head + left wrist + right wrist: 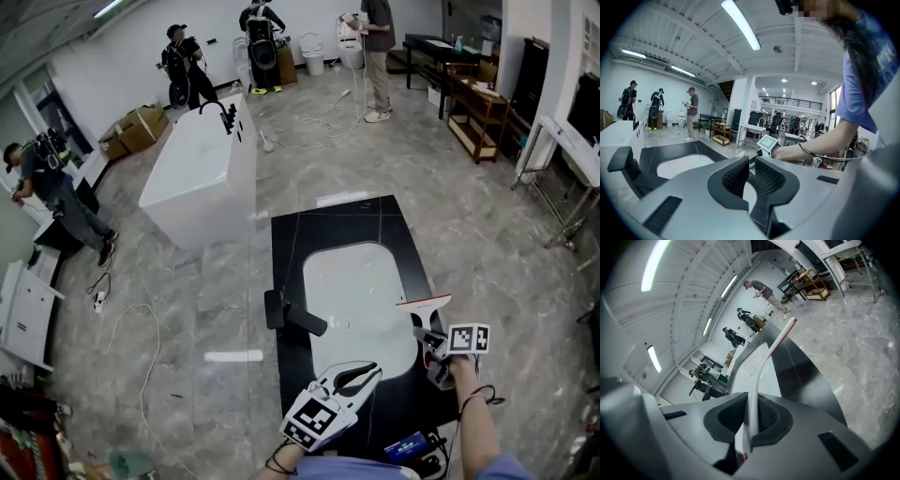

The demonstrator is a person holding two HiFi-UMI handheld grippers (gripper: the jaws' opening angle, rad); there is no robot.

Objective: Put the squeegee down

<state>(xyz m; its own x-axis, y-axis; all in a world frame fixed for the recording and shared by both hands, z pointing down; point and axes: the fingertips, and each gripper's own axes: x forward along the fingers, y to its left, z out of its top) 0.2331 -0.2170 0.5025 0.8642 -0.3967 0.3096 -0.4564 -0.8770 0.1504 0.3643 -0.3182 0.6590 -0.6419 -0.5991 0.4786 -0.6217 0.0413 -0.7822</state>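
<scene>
Head view places the white plastic squeegee with a thin red blade edge (424, 303) at the 4 o'clock rim of the white oval basin (352, 281). Whether its blade touches the surface cannot be told. The right gripper (428, 336) is clenched on the squeegee's handle, with the blade pointing away from the person toward 12 o'clock. In the right gripper view the white handle stands pinched between the dark ribbed pads (771, 416), and the blade runs up toward 1 o'clock over the basin.

The basin is sunk into a black rectangular tabletop (319, 234). A black faucet (292, 315) sits at the basin's 9 o'clock. The left gripper (361, 377) hangs at the basin's 6 o'clock, well apart from the squeegee. Its jaws are drawn together with nothing between them.

At 11 o'clock from the tabletop, a white freestanding bathtub (199, 169) stands on the grey marble floor (450, 197).
</scene>
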